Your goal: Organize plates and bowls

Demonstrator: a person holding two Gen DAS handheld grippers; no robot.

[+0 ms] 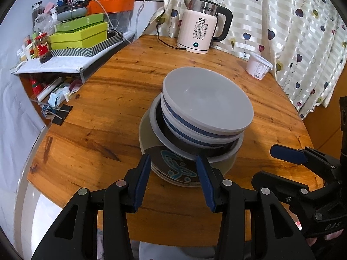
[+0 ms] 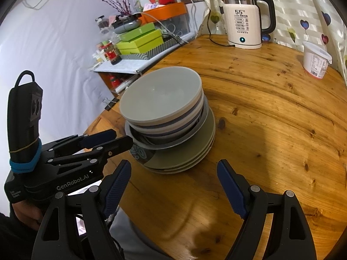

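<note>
1. A lived-in room: a pale wall on the left, a cream curtain [image 1: 292, 32] printed with hearts at the back and right, and a cluttered shelf [image 1: 54, 65] of boxes and jars beside the table.

2. A round wooden worktop [image 1: 112, 112] fills most of both views.

3. One white electric kettle [image 1: 200, 28] stands at the far edge of the worktop, and one white lidded tub [image 1: 258, 66] sits to its right. Both are well apart from the crockery.

4. The task's things are gathered in one stack [image 2: 171, 119] near the front middle of the worktop. At the bottom lie what look like three flat plates [image 2: 195, 151], one showing a dark face with a teal pattern. A shallow grey dish with a dark inside rests on them.

5. Nested in that dish are what look like two or three bowls; the top bowl [image 1: 208, 99] is grey, with blue-banded sides beneath it. The bowl pile leans slightly and sits off-centre on the plates.

6. The left hand-held gripper [image 1: 173, 173] is released, with nothing between its pads. It points down at the near rim of the plates, which lies just ahead, so this hand is the nearer one.

7. The right hand-held gripper [image 2: 173, 186] is spread wide and empty. The stack lies ahead of it and a little to its left, a short way off.
</note>
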